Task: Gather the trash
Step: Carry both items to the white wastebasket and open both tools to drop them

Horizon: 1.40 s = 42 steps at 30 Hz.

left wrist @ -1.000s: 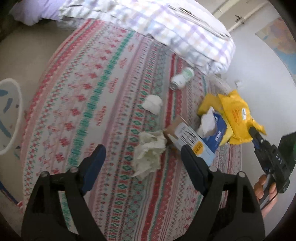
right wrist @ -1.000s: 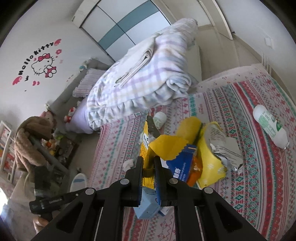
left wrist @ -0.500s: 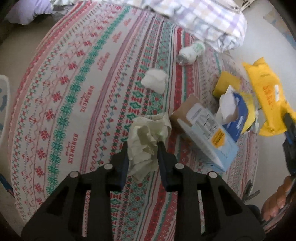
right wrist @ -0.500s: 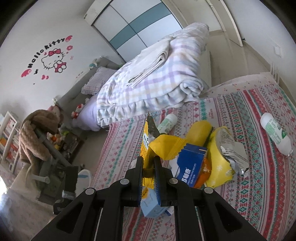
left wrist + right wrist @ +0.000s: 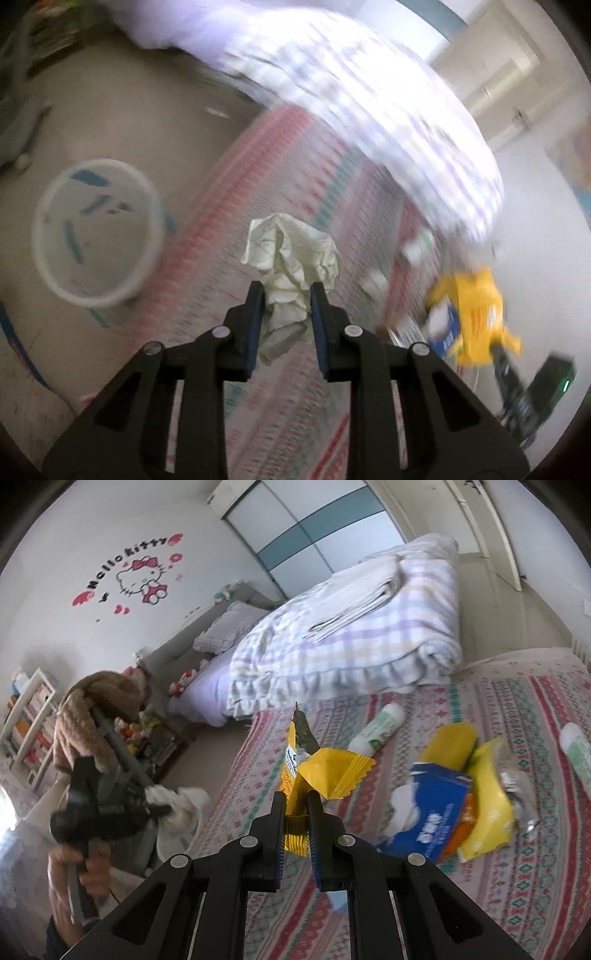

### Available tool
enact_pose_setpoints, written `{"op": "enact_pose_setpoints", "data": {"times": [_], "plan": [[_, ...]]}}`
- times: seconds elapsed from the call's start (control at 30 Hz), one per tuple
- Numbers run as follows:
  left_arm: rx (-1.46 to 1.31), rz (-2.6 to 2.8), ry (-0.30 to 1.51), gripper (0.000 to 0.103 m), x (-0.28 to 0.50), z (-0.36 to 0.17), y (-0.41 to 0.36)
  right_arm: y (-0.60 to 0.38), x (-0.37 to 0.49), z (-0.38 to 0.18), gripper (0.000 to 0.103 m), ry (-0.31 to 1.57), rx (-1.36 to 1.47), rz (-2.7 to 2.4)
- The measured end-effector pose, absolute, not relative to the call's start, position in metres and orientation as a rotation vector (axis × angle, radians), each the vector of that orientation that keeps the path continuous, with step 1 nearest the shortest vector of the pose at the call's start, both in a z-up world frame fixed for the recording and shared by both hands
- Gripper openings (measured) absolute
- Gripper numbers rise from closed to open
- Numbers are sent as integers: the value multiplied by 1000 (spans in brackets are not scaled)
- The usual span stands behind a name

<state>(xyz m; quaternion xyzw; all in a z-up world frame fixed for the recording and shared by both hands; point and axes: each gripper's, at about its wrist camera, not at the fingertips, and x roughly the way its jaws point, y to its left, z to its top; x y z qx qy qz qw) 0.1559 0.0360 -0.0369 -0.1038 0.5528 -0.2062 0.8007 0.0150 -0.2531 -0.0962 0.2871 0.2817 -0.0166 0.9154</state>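
Note:
A crumpled pale tissue [image 5: 291, 254] hangs lifted off the patterned bed cover [image 5: 280, 406], pinched between the pads of my left gripper [image 5: 287, 295], whose jaws are still closing on it. To its left, on the floor, stands a white waste bin [image 5: 96, 301]. My right gripper [image 5: 296, 805] is shut on a yellow snack wrapper [image 5: 325, 771], held above the bed. In the right wrist view the left gripper [image 5: 159, 806] shows at the left with the tissue [image 5: 188, 801], gripped by a hand [image 5: 85, 867].
On the bed lie a blue tissue box [image 5: 428, 812], a yellow bag [image 5: 487, 775] and two white bottles [image 5: 376, 731] [image 5: 576, 749]. A folded checked quilt [image 5: 351, 635] covers the bed's far end. A brown plush toy [image 5: 92, 709] and shelves stand at the left.
My left gripper closed on the tissue, raised it off the bed and swung left, bringing the bin into view. The right gripper, still holding the wrapper, shifted slightly.

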Motion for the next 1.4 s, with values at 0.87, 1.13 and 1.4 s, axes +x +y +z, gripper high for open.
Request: {"op": "enact_pose_setpoints", "data": {"times": [0.87,1.13,1.4], "plan": [[-709,-25,1258,67,239,-89,208,-11,195,-120,12,781,465,348],[-789,104,1199,67,225,-79,241,40,258,-144,12,862,409,369],[-788,102,1171,67,225,-74,242,67,291,-165,15,941,458,402]]}}
